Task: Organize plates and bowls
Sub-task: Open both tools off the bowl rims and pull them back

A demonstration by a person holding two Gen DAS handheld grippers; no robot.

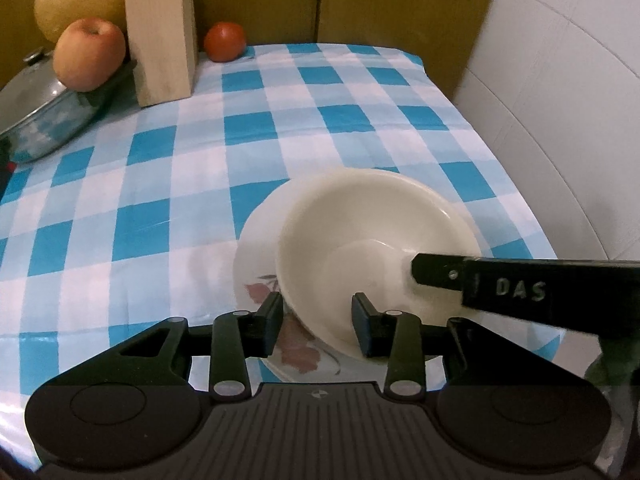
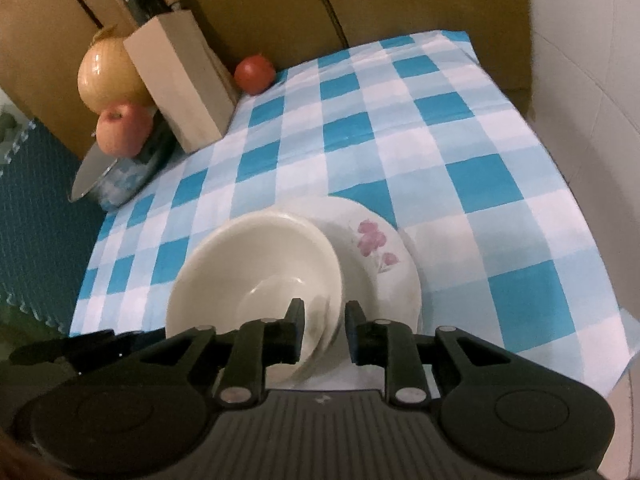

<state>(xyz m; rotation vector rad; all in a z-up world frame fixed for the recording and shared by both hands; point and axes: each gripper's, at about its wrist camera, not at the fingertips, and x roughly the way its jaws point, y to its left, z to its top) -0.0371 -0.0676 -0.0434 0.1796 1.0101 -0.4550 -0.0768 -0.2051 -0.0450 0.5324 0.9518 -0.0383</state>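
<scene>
A cream bowl (image 1: 360,240) rests on a white plate with a pink flower print (image 1: 260,276), near the front right of the checked tablecloth. My left gripper (image 1: 316,322) has its fingers on either side of the bowl's near rim, with a visible gap. My right gripper (image 2: 323,330) straddles the bowl's (image 2: 256,264) right rim, also with a gap; its black finger shows in the left wrist view (image 1: 480,284). The plate (image 2: 384,252) sticks out to the right of the bowl.
A wooden knife block (image 2: 184,92), an apple (image 2: 122,128) on a glass pot lid (image 2: 116,172), a large yellow fruit (image 2: 106,74) and a tomato (image 2: 254,74) stand at the back left. A white wall (image 2: 592,120) runs along the right edge.
</scene>
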